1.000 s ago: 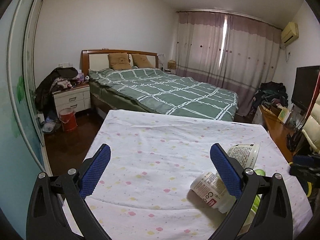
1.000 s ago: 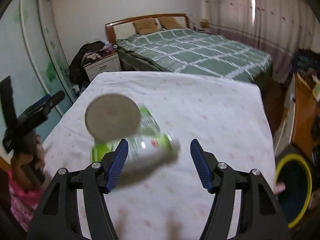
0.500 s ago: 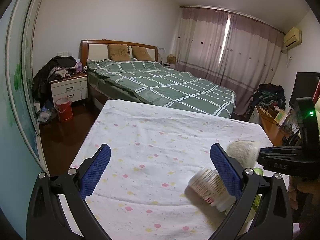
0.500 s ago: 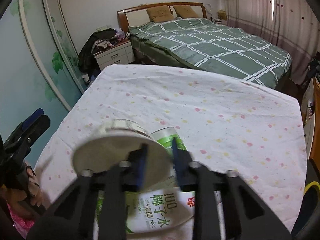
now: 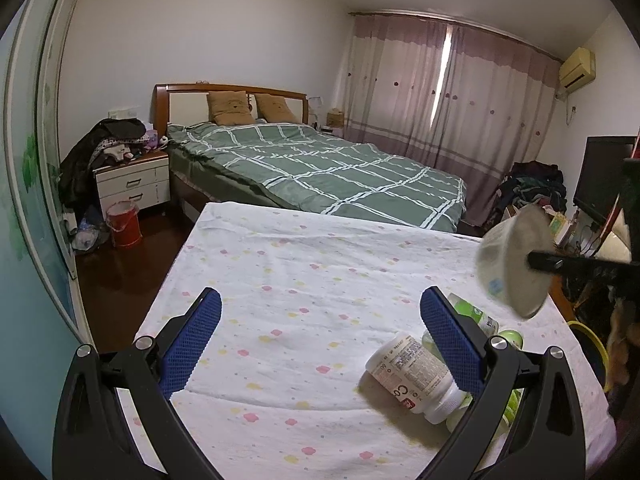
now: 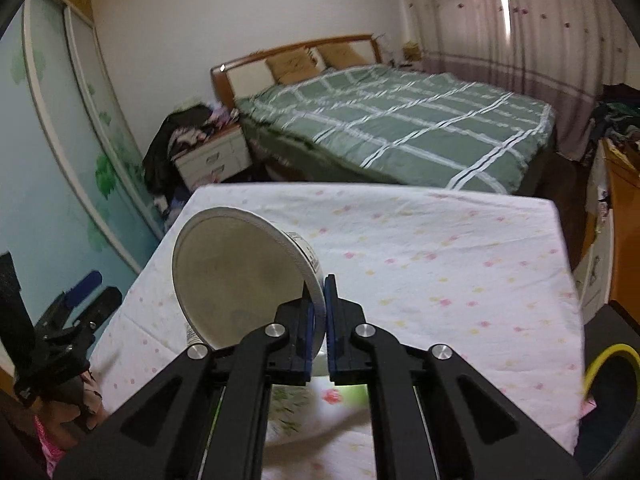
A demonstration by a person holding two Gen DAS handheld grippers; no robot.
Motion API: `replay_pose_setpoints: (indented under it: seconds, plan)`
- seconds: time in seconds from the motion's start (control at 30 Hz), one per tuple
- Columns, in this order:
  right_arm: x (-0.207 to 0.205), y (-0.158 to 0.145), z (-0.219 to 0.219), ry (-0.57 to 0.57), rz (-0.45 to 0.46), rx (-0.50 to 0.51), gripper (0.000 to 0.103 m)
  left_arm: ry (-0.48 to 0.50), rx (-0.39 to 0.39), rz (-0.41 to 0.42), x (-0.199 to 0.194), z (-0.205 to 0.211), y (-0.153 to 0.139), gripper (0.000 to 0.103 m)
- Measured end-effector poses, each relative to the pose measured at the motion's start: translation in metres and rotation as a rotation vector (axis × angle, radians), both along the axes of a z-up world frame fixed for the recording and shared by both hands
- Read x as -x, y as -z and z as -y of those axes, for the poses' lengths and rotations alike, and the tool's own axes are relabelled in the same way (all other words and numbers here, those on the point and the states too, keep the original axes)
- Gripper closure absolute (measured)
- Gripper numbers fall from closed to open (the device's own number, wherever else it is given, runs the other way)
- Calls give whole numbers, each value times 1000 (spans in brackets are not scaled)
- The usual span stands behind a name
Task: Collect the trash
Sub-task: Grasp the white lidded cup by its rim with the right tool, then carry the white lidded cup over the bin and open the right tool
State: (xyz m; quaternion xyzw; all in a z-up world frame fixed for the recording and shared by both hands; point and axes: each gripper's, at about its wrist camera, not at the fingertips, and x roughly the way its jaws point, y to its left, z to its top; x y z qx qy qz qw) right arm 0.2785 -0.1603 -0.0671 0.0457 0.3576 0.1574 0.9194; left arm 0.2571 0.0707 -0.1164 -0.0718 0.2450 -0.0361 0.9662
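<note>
My right gripper [image 6: 319, 296] is shut on the rim of a white paper cup [image 6: 240, 276] and holds it in the air above the table; the cup also shows at the right of the left wrist view [image 5: 512, 260]. My left gripper [image 5: 320, 332] is open and empty over the flowered tablecloth [image 5: 304, 280]. A white bottle [image 5: 416, 376] lies on its side by its right finger, with green-labelled bottles [image 5: 476, 316] behind it.
A bin with a yellow rim [image 6: 612, 376] stands on the floor to the right of the table. A bed [image 5: 320, 172], a nightstand [image 5: 132, 184] and a red bucket [image 5: 124, 226] lie beyond. A wooden desk [image 6: 624, 208] is at the right.
My right gripper closed on the cup's rim and lifted it off the table, up and to the right. My left gripper stayed open and shifted slightly.
</note>
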Motion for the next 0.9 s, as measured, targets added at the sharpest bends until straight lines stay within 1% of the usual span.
replay_pose_setpoints:
  seconds: [0.13,0.23,0.27,0.37,0.4,0.43,0.5,0.57,0.63,0.73,0.83,0.9]
  plan:
    - [17,-9,44,82,26,-19,98,22,-6,0,0,5,0,5]
    - [37,-9,89,185,33,-22,98,80,-2,5,2,13,-1,5]
    - [43,-7,106,224,29,-23,98,118,6,6,3,17,-2,5]
    - [62,5,163,362,0,-12,98,301,50,-11,5,32,-2,5]
    - [67,9,177,395,-11,-11,98,347,52,-15,7,38,-2,5]
    - [74,15,198,444,-29,-10,98,411,34,-19,9,50,0,5]
    - [88,26,234,535,-55,6,98,500,-31,-22,16,72,3,5]
    - [100,38,263,612,-80,28,98,555,-88,-30,21,89,7,5]
    - [110,52,288,674,-113,29,98,604,-141,-50,24,107,14,5]
    - [122,75,314,727,-168,13,98,657,-200,-86,25,127,26,5]
    - [132,98,331,750,-215,1,98,677,-228,-107,25,141,33,5]
    - [130,109,337,754,-237,-7,98,684,-247,-121,22,148,38,5]
